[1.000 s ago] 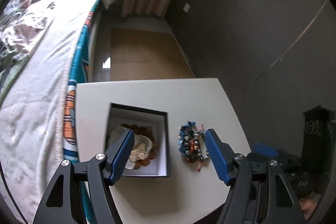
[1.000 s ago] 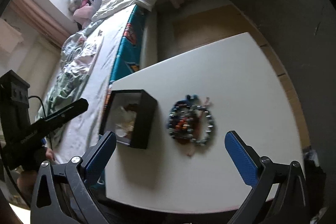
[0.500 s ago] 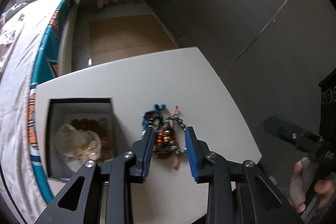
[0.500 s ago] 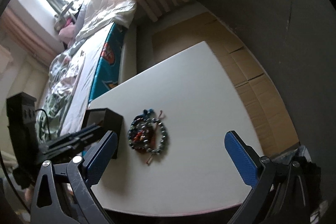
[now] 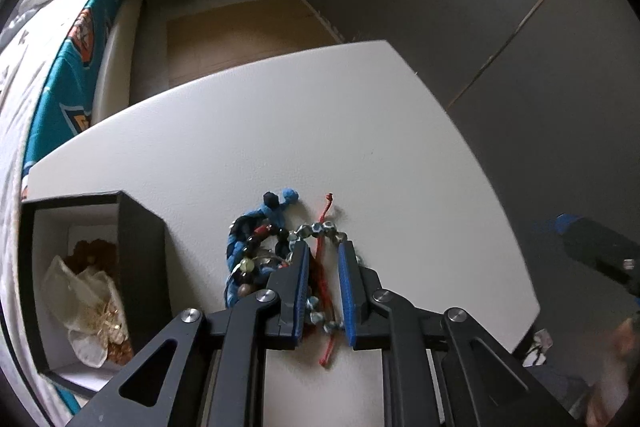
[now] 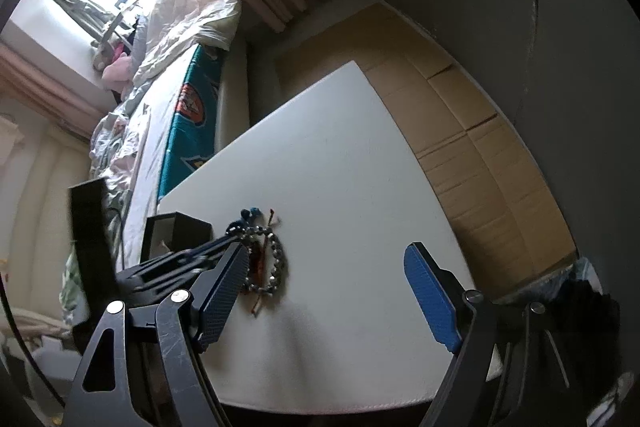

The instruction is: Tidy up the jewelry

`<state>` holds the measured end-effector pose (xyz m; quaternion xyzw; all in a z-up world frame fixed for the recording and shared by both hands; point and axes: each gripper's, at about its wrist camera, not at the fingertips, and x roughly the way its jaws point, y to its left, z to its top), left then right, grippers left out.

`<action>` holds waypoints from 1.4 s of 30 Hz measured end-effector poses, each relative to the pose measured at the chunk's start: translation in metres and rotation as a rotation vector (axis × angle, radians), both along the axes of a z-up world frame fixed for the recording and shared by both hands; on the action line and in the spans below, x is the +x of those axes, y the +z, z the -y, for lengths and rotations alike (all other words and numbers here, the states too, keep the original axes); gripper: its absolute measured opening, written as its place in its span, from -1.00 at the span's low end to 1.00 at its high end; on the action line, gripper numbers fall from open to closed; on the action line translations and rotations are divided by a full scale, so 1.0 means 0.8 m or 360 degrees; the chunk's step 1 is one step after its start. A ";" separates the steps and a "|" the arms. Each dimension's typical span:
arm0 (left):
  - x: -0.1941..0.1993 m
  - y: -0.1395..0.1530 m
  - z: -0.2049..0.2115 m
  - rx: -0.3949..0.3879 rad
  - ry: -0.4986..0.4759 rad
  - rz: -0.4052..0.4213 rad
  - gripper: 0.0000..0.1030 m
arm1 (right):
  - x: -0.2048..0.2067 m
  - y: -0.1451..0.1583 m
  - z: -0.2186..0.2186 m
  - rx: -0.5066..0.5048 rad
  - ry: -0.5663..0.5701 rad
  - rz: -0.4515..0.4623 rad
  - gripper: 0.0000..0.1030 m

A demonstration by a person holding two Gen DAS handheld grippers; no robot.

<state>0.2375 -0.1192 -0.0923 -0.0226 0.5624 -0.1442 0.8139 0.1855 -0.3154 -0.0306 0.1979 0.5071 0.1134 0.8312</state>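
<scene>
While the left gripper (image 5: 323,269) sits narrowed around a red cord (image 5: 321,259) in the bracelet pile (image 5: 276,251), contact unclear, the right gripper (image 6: 326,289) hovers wide apart. Only left view shows inside the black box (image 5: 142,247).

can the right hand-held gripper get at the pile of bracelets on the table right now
Probably not cleanly. The right hand-held gripper is open and near, but the left hand-held gripper already straddles the bracelets from above, its jaws narrowed around the silver-bead strand, blocking the way.
</scene>
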 end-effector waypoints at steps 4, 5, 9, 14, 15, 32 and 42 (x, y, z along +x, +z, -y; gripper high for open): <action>0.006 -0.009 0.002 0.0025 -0.0002 -0.0026 -0.74 | 0.007 -0.008 -0.003 0.0009 0.0001 -0.0038 0.59; 0.007 -0.011 0.003 0.0040 -0.0006 -0.0027 -0.74 | 0.009 -0.009 -0.003 0.0008 0.0004 -0.0038 0.59; 0.007 -0.014 0.001 0.0068 -0.0005 -0.0044 -0.74 | 0.010 -0.007 -0.009 0.0002 0.0012 -0.0039 0.59; 0.007 0.003 -0.011 -0.0027 0.0034 -0.0028 -0.74 | 0.007 -0.007 -0.012 -0.0003 0.0001 -0.0039 0.59; 0.006 0.005 -0.012 -0.0040 0.0043 -0.0023 -0.74 | 0.006 -0.007 -0.011 -0.0005 -0.0004 -0.0040 0.59; 0.005 0.004 -0.015 -0.0009 0.0037 -0.0035 -0.74 | 0.015 -0.018 -0.024 -0.0066 -0.0063 -0.0091 0.59; 0.009 -0.009 -0.003 0.0037 0.0012 -0.0047 -0.74 | 0.016 -0.019 -0.041 -0.0079 -0.0039 -0.0093 0.59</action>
